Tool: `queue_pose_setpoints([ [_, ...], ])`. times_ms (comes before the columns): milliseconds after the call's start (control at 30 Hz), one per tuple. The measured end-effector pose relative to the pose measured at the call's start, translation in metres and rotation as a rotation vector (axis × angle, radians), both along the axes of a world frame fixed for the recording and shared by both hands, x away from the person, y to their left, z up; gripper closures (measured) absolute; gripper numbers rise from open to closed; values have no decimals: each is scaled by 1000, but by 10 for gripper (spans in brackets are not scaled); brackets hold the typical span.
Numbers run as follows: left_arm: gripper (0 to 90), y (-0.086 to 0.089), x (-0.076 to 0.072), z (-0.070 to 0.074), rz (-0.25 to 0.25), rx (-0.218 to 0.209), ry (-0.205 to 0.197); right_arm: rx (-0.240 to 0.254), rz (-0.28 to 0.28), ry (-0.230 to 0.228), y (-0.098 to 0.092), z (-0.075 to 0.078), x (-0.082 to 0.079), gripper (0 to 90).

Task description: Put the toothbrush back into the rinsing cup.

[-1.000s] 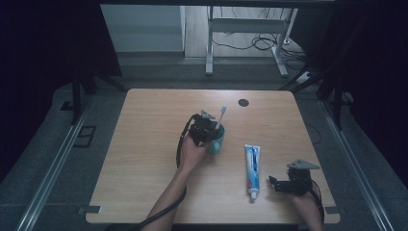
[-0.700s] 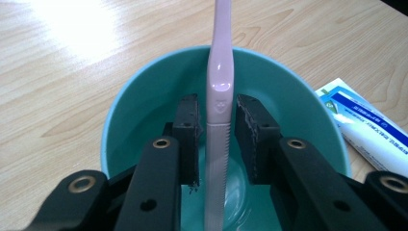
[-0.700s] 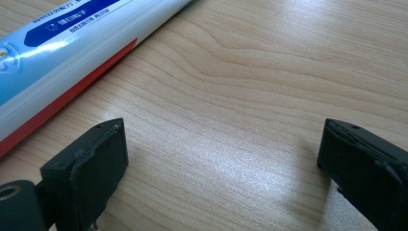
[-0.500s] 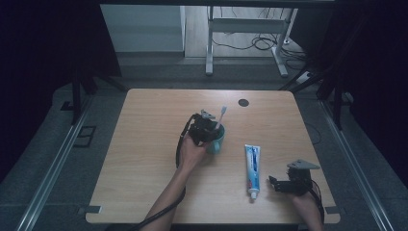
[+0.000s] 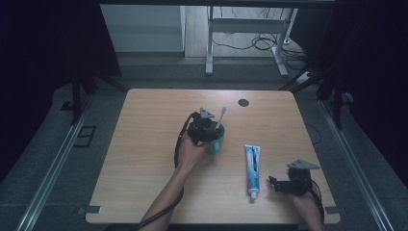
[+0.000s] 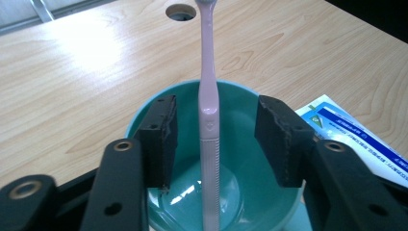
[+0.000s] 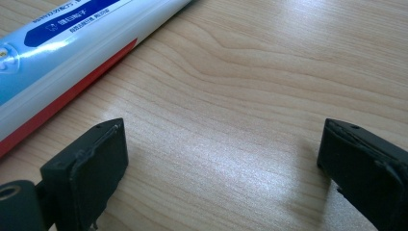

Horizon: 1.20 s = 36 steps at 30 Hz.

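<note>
Since a moment ago, my left claw (image 6: 214, 139) has been opening its jaws, and the pink toothbrush (image 6: 210, 120) now stands free between them, touched by neither pad. From the left gripper view, that toothbrush rises upright out of the teal cup (image 6: 240, 192), its handle foot resting on the cup's floor and its head reaching up toward the far edge of the tabletop (image 6: 72, 72). My two black pads (image 6: 161, 139) sit at either side of the handle, just inside the cup's rim, each with a clear gap to the brush. From the high view, my left claw (image 5: 204, 129) hovers right over the cup (image 5: 216, 144) near the middle of the tabletop, with the brush head (image 5: 223, 111) sticking up past it.

My right claw (image 5: 281, 185) rests low near the front right corner, jaws spread wide with bare wood between them. A toothpaste tube (image 5: 252, 168) lies flat just beside it, on its left, cap end toward me, not touched.
</note>
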<state>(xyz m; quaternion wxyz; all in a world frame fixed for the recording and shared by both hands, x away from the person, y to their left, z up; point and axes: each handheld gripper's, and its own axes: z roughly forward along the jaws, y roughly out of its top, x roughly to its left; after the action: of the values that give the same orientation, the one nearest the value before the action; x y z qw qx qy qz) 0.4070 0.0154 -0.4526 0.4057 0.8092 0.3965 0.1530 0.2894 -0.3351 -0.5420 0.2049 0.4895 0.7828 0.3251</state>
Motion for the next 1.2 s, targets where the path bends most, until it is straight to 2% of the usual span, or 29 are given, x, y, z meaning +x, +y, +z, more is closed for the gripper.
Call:
queue_pose_setpoints([
  [133, 437, 2, -2, 3, -5, -2, -6, 0, 0, -1, 0, 0, 0, 37],
  [733, 225, 14, -13, 4, -27, -16, 14, 0, 0, 0, 0, 0, 0, 37],
  [1200, 151, 27, -25, 4, -26, -23, 13, 0, 0, 0, 0, 0, 0, 37],
])
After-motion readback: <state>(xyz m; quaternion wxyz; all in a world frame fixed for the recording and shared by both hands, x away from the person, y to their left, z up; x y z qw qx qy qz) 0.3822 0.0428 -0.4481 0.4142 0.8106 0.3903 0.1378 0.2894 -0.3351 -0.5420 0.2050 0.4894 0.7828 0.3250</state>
